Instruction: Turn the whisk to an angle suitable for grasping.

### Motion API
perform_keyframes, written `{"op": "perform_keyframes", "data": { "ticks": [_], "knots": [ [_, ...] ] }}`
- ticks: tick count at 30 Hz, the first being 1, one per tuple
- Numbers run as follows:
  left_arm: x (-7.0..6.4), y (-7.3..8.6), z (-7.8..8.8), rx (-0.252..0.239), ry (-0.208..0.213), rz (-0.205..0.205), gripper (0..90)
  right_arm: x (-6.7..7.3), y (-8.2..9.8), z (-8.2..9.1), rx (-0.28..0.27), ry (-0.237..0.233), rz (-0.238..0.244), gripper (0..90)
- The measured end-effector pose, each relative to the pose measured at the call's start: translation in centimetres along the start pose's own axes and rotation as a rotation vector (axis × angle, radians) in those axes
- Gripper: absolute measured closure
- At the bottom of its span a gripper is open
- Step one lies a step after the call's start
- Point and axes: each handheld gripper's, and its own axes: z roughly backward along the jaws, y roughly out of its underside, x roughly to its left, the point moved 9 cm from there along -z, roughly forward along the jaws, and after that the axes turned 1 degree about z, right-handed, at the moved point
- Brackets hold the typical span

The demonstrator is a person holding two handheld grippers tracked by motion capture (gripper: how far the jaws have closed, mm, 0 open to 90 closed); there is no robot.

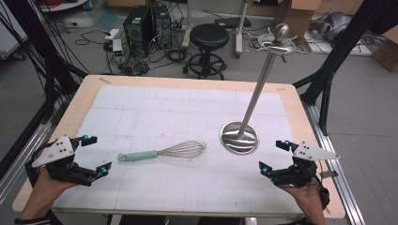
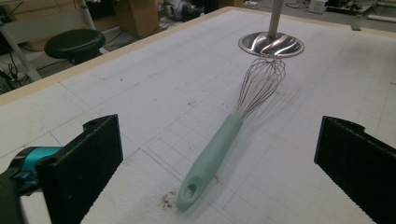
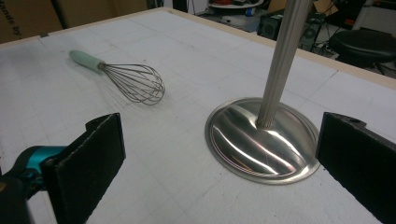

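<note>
A whisk (image 1: 162, 152) with a pale mint-green handle and a thin wire balloon head lies flat on the white gridded mat (image 1: 187, 112), handle toward the table's left, wires toward the right — nothing touches it. Just beyond its wire end stands a polished steel stand (image 1: 248, 119) — a round, domed base with a ribbed pole rising upright to hooks and a knob.

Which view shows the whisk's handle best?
The left gripper view: the whisk lies between that gripper's open jaws, handle end nearest, its hanging hole plain to see. The high view shows the whole whisk small, lying flat beside the metal stand. The right gripper view shows the whisk farther off, wires nearest.
</note>
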Motion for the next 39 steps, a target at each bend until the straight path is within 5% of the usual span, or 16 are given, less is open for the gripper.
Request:
{"op": "perform_keyframes", "data": {
  "ticks": [13, 19, 24, 26, 36, 39],
  "knots": [
    [0.8, 0.2, 0.4, -0.002, -0.025, 0.016, 1.7, -0.2, 0.3, -0.2, 0.008, -0.009, -0.003, 0.5],
    [0.4, -0.1, 0.5, 0.007, -0.008, -0.014, 1.7, -0.1, 0.0, 0.2, 0.003, -0.009, -0.001, 0.5],
    [-0.3, -0.2, 0.0, 0.084, 0.008, -0.074, 1.7, -0.2, 0.3, 0.8, -0.001, -0.008, -0.013, 0.5],
    [-0.8, -0.3, -0.6, 0.113, 0.044, -0.106, 1.7, -0.2, 0.3, 1.0, -0.007, -0.006, -0.017, 0.5],
    [-0.8, -1.4, -2.4, 0.205, 0.140, -0.118, 1.7, 0.1, 0.0, 1.1, -0.007, -0.010, -0.009, 0.5],
    [-0.5, -1.7, -2.7, 0.243, 0.138, -0.153, 1.7, 0.1, 0.0, 1.1, -0.008, -0.012, -0.009, 0.5]
  ]
}}
